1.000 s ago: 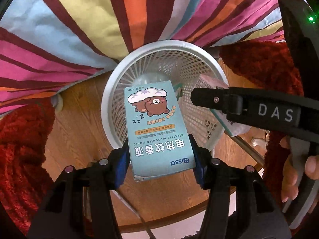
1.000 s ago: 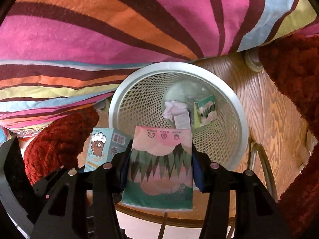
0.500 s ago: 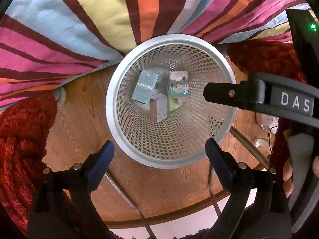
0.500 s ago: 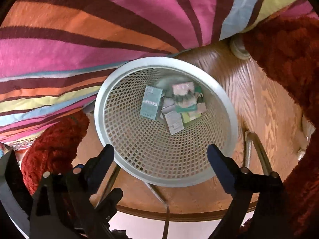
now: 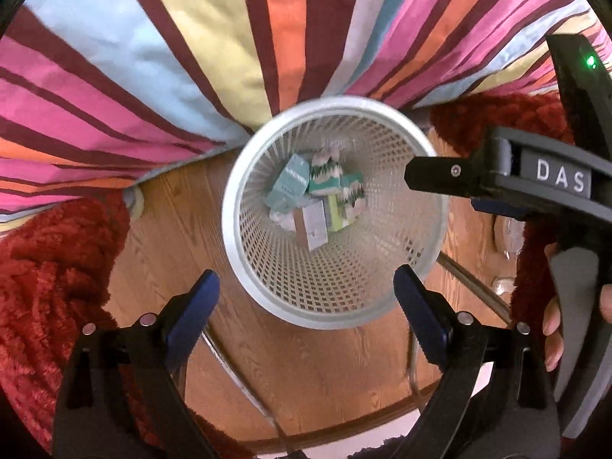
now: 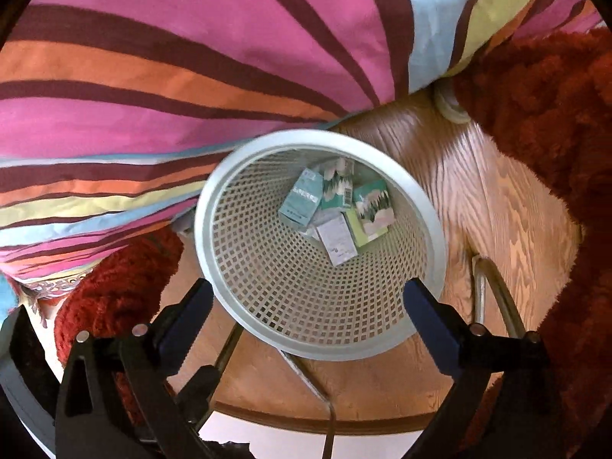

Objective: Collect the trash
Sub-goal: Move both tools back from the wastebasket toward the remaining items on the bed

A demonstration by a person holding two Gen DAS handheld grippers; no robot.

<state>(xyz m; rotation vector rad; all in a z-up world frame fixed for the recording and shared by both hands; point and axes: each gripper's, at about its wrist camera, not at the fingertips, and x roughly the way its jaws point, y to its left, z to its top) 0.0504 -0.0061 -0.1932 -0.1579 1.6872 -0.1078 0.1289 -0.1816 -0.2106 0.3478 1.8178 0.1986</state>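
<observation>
A white mesh wastebasket [image 5: 325, 319] [image 6: 317, 348] stands on the wood floor below both grippers. At its bottom lie a teal box [image 5: 292, 185] [image 6: 302, 201], a green-and-white packet [image 5: 325, 176] [image 6: 336, 185], a grey-white carton [image 5: 315, 225] [image 6: 336, 239] and other small packs. My left gripper [image 5: 304, 283] hangs open over the basket's near rim, nothing between its fingers. My right gripper [image 6: 308, 290] is over the same rim, its jaws still opening and empty. One of its fingers [image 5: 440, 179] reaches in from the right in the left wrist view, held by a hand [image 5: 554, 329].
A striped cloth in pink, orange, blue and maroon [image 5: 191, 57] [image 6: 191, 57] hangs right behind the basket. Red shaggy rug [image 5: 46, 287] [image 6: 554, 134] lies on both sides. A thin metal bar [image 5: 229, 359] [image 6: 493, 290] crosses the wood floor [image 5: 172, 222].
Both grippers opened. The teal box left my left gripper and the green-and-white packet left my right one; both now lie in the basket. The left gripper rose a little.
</observation>
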